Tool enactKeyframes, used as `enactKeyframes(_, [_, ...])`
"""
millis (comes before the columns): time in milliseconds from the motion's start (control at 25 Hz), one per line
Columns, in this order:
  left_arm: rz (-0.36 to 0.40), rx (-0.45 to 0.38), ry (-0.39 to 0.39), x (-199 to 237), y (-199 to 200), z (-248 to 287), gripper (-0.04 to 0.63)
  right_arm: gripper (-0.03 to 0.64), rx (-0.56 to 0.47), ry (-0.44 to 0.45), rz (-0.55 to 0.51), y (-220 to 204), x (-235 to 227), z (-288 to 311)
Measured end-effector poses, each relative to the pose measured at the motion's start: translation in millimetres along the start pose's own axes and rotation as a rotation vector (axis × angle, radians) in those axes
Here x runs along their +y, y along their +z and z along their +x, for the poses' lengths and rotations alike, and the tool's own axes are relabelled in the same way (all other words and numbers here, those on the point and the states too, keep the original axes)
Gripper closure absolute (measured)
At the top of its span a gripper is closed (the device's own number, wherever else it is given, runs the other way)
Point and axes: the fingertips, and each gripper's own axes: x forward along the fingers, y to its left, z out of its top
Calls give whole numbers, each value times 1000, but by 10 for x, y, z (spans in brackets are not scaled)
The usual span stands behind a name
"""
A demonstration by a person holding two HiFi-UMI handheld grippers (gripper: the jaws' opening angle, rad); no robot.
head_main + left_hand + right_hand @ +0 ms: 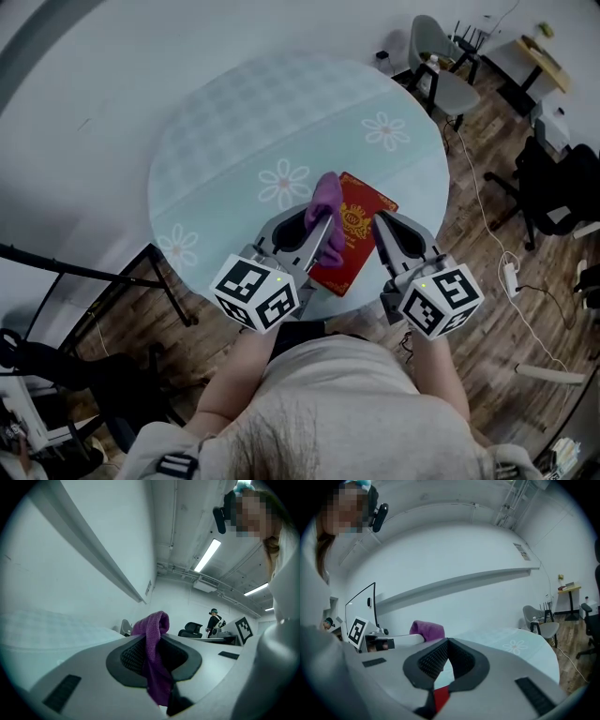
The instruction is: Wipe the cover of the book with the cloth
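Observation:
A red book (pixel 354 234) with a gold emblem lies on the near part of the round, daisy-print table (pixel 244 122). My left gripper (pixel 322 223) is shut on a purple cloth (pixel 326 197), which bunches above the book's left edge. In the left gripper view the cloth (pixel 152 634) hangs pinched between the jaws of the left gripper (pixel 154 641). My right gripper (pixel 380 221) sits at the book's right edge, with its jaws meeting at the tips. In the right gripper view, the right gripper (pixel 447 641) holds nothing that I can see. A strip of red book (pixel 440 698) shows beneath, and the cloth (pixel 427 631) is to the left.
The table's near edge lies just under both grippers. A grey chair (pixel 441 58) and a desk (pixel 530 58) stand at the back right. A black office chair (pixel 562 187) and cables (pixel 497 253) are on the wood floor at the right. A black stand (pixel 89 272) is on the left.

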Motion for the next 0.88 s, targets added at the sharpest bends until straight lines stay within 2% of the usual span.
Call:
enactKeyframes(160, [-18, -6, -21, -48, -47, 6, 514, 595, 12, 4, -4, -20, -10, -13])
enactKeyframes(520, [-5, 2, -41, -118, -82, 66, 514, 595, 30, -8, -22, -62, -46, -6])
enactKeyframes(640, [13, -6, -39, -115, -65, 73, 514, 595, 32, -7, -17, -71, -54, 6])
enactKeyframes(880, [0, -2, -30, -71, -81, 82, 514, 595, 33, -16, -14, -77, -89, -1])
